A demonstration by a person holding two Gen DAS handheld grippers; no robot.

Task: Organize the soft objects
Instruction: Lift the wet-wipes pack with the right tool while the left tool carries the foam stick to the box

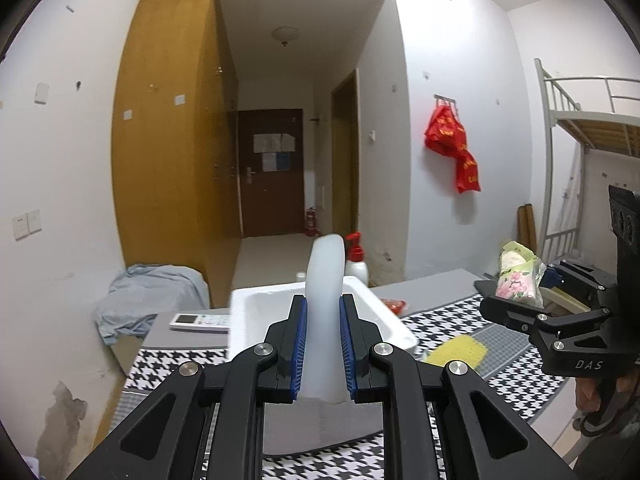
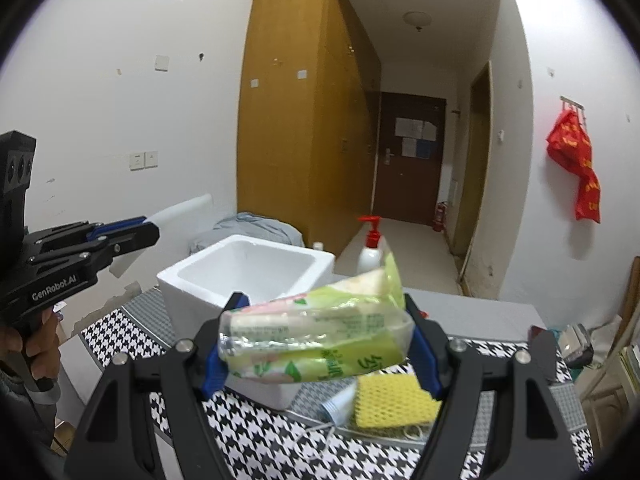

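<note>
Grippers both carry loads; the left gripper (image 1: 323, 350) is closed narrowly on a white foam sheet (image 1: 325, 304), its blue pads pressing either face, and the right gripper (image 2: 320, 344) is closed across a tissue pack (image 2: 316, 334), gripped at its two ends. The step in hand looks like the carry toward the white foam box (image 2: 248, 276), which stands open just ahead of both tools, slightly below them; the next move probably calls for bringing one load over the box mouth, lowering it and letting go, one tool at a time so they do not crowd each other. The sheet is pale, translucent and stands upright, curving forward at its top; the pack is green-and-pink plastic wrap, crumpled, sagging a little between the jaws, so it should squash rather than slip. Beneath the right gripper, on the houndstooth cloth (image 2: 256, 440), lie a yellow sponge (image 2: 394, 404) and a paper cup (image 2: 340, 404) on its side, apparently not yet sorted.
</note>
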